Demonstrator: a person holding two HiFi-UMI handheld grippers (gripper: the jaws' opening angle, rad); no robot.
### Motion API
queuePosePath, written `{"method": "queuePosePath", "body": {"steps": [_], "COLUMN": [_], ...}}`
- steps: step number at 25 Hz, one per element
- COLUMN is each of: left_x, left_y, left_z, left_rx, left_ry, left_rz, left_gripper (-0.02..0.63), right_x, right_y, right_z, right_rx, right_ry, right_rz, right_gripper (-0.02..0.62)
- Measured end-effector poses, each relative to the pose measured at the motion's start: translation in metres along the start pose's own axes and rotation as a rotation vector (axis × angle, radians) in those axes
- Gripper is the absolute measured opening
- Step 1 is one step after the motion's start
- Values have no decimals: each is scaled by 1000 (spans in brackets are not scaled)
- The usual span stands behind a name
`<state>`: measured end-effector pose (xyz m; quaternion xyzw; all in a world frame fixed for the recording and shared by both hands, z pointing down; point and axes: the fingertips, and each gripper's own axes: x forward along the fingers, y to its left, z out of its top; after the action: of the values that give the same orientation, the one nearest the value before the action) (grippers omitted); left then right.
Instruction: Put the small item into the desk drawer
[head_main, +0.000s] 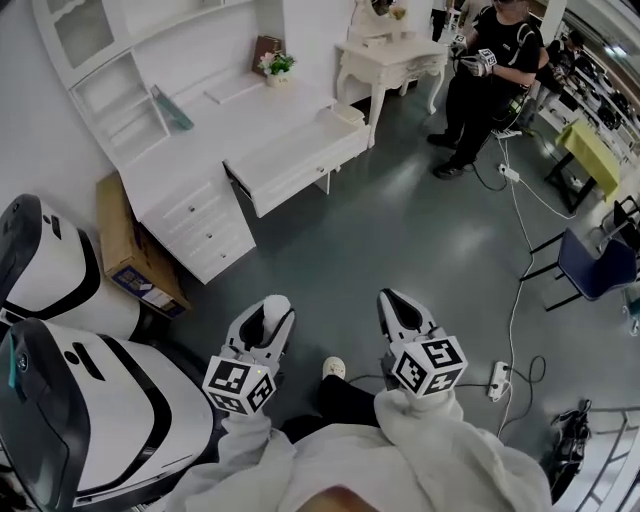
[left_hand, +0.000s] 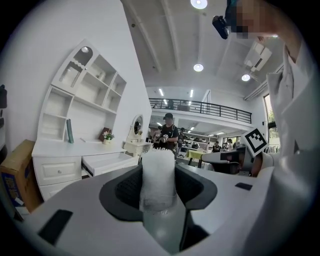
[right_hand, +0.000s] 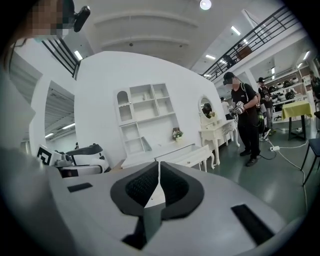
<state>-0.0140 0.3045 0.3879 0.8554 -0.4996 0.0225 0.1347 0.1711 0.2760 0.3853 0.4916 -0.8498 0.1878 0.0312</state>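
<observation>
The grey-green floor (head_main: 400, 230) takes most of the head view. Against the white wall stands a white desk (head_main: 210, 140) with shelves above it, and its wide drawer (head_main: 300, 175) is pulled out toward the room. At the left edge of this view there are two big white and black machines (head_main: 90, 420). Between them and the desk a brown cardboard box (head_main: 125, 240) leans at the side of the desk. Further away there is a white dressing table (head_main: 390, 55), and near it stands a person in black clothes (head_main: 490, 80). A blue chair (head_main: 595, 265) is at the right side.

The two grippers are low in the head view, in front of the person who carries them, above the floor and well apart from the desk. The left gripper (head_main: 272, 318) has its jaws partly apart and they pinch the small item (left_hand: 158, 175), a white, frosted-looking roll which stands upright between the dark pads and rises above them. So the item is in the left gripper, not in the drawer. The right gripper (head_main: 395, 300) has its jaws pressed together with only a thin line between them, and it carries nothing.

On the desk top, at the back, stands a small potted plant (head_main: 277, 65). A white power strip (head_main: 497, 380) lies on the floor near the right gripper.
</observation>
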Motion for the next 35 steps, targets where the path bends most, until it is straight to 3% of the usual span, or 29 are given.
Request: {"method": "queuePosePath", "body": {"steps": [10, 18, 35], "left_x": [63, 76, 142], "left_y": [20, 26, 63], "left_z": [11, 16, 12], "left_rx": [22, 7, -1], "left_ry": [13, 2, 37], "left_rz": [43, 111, 47], "left_gripper": [190, 190, 190], "right_x": [60, 86, 124], "right_y": [-52, -73, -93], "right_z": [22, 27, 16], "right_rx": [44, 42, 72], "right_ry": [-26, 5, 25], "right_rz": [56, 99, 40], "right_gripper": [37, 37, 37]}}
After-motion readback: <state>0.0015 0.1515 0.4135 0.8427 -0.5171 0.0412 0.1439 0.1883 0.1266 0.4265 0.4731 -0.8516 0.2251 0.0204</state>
